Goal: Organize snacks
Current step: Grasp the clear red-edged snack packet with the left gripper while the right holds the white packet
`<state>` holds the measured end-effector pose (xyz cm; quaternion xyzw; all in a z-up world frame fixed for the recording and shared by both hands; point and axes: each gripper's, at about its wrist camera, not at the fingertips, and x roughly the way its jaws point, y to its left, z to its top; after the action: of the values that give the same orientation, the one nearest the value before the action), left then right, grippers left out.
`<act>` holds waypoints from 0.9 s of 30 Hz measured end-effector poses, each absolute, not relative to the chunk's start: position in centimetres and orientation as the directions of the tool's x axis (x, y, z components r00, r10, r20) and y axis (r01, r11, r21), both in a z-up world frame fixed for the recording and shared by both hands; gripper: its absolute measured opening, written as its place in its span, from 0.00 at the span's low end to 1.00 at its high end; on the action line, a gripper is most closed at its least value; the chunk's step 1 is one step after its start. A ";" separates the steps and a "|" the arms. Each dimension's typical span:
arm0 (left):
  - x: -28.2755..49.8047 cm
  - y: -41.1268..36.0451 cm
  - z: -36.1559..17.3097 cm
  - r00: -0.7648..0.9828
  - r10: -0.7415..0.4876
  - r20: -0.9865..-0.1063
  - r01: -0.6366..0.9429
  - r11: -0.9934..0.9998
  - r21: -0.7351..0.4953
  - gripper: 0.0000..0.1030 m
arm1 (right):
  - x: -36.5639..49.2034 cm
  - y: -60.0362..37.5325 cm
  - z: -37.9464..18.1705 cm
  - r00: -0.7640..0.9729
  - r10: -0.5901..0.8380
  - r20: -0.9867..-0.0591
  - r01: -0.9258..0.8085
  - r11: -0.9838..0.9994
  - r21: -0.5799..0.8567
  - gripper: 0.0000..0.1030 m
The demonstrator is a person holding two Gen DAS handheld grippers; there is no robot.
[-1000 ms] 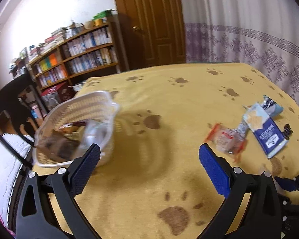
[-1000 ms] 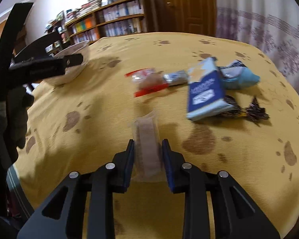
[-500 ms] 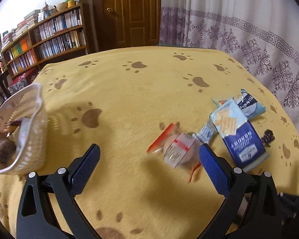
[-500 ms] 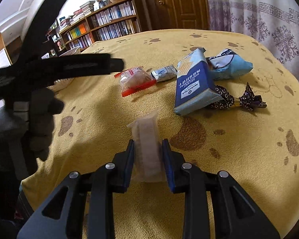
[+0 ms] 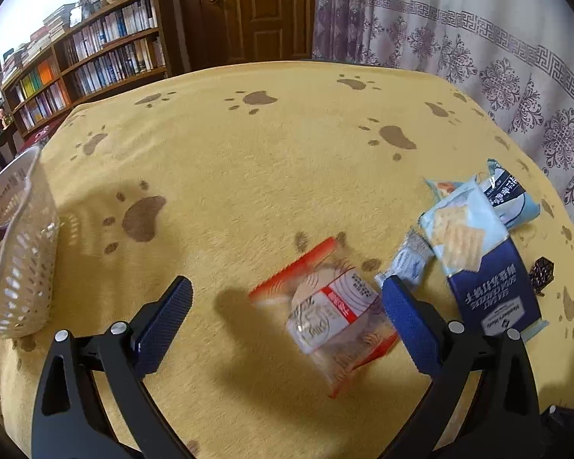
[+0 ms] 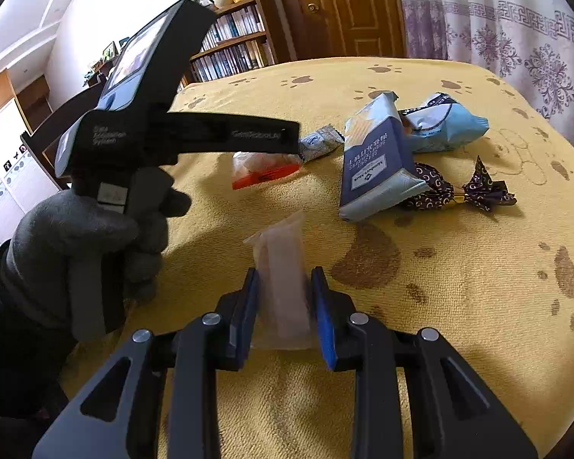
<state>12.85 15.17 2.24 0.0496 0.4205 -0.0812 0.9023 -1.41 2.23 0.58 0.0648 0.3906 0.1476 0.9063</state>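
Midway through the tidy-up, the left tongs [image 5: 287, 306] hover spread wide over a red-trimmed snack packet [image 5: 335, 315] on the tabletop [image 5: 248, 153], while the right tongs [image 6: 285, 298] are clamped on a clear wrapped snack bar [image 6: 283, 267]. A white basket [image 5: 19, 267] at nine o'clock seems already to hold some items, but a blue cracker pack [image 6: 375, 164], pale-blue bag [image 6: 444, 122], small silver sachet [image 6: 319, 141] and dark twisted wrapper [image 6: 459, 191] still wait at two o'clock. Paw-print yellow cloth covers the surface; bookshelves [image 5: 95, 57], a wooden door [image 5: 256, 11] and patterned curtains [image 5: 478, 49] ring the room.
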 end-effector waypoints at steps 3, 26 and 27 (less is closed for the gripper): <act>12.3 16.3 2.3 0.634 -0.094 -0.768 0.174 0.984 0.023 0.98 | -1.3 2.1 0.6 0.651 0.322 -0.687 -0.219 0.947 0.236 0.27; 12.6 15.6 1.5 0.607 -0.111 -0.787 0.226 0.973 0.037 0.74 | -1.2 2.1 0.6 0.651 0.322 -0.688 -0.222 0.947 0.234 0.28; 12.6 15.7 1.5 0.611 -0.116 -0.784 0.226 0.973 0.033 0.73 | -1.2 2.1 0.6 0.651 0.322 -0.688 -0.221 0.947 0.233 0.28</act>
<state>12.56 15.70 1.47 0.0643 0.4308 -0.0956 0.8951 -1.20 2.10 0.60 0.0643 0.3901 0.1499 0.9062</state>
